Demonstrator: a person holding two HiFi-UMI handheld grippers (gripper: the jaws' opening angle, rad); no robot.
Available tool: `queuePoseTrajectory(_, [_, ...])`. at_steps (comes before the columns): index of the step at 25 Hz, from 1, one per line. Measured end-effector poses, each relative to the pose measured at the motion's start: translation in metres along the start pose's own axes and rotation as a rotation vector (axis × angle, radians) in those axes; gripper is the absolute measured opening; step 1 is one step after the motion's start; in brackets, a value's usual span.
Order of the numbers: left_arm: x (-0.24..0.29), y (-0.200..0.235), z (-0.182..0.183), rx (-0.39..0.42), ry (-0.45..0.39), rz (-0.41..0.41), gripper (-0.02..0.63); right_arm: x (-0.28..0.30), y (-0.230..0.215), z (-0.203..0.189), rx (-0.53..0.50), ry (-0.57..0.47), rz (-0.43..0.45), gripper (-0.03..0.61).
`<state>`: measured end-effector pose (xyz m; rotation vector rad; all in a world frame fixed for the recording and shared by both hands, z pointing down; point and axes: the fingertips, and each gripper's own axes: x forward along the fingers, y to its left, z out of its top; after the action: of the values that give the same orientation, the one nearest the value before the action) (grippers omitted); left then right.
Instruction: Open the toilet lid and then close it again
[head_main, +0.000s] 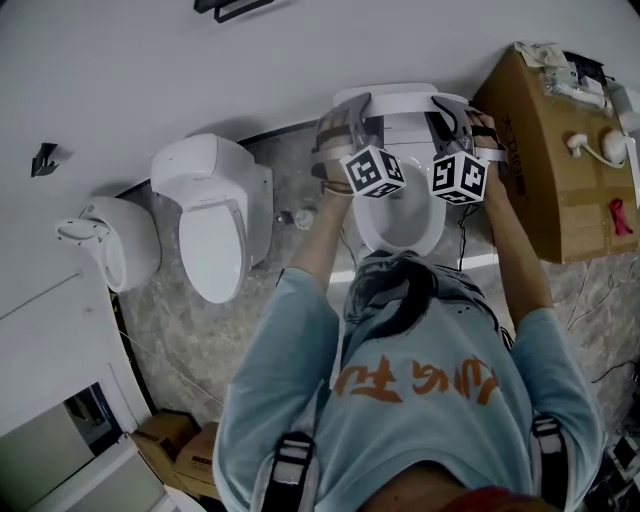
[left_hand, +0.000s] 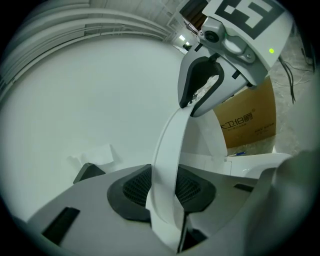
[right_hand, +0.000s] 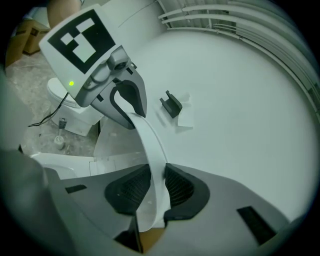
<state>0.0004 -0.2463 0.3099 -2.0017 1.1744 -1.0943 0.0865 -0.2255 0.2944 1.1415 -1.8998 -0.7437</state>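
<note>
Grey marbled floor (head_main: 170, 330), white wall (head_main: 150, 60). White ceramic second toilet (head_main: 215, 225) left, brown cardboard box (head_main: 540, 170) right. Pinching the raised white plastic toilet lid (head_main: 400, 97): left gripper (left_hand: 164, 190), right gripper (right_hand: 152, 192).

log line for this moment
left gripper: shut on lid rim | right gripper: shut on lid rim | lid: raised | bowl: uncovered

You had a cardboard box (left_hand: 247, 122) beside you, printed in dark Chinese characters reading roughly 卫伯爵. The orange characters across your shirt (head_main: 415, 385) were too distorted to read.
</note>
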Motion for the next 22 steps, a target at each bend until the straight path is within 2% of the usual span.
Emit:
queuePoseTrajectory(6, [0.032, 0.026, 0.0, -0.009, -0.089, 0.048, 0.126, 0.037, -0.025, 0.001, 0.038, 0.04, 0.003, 0.1])
queuePoseTrajectory(12, [0.063, 0.047, -0.001, 0.002, -0.117, 0.03, 0.12, 0.073, -0.048, 0.002, 0.061, 0.078, -0.037, 0.089])
queuePoseTrajectory(17, [0.092, 0.06, -0.003, 0.014, -0.098, 0.022, 0.124, 0.102, -0.064, -0.001, 0.081, 0.114, -0.05, 0.083])
queuePoseTrajectory(22, [0.128, 0.076, -0.006, -0.007, -0.071, -0.031, 0.126, 0.14, -0.08, -0.004, 0.094, 0.158, -0.05, 0.071])
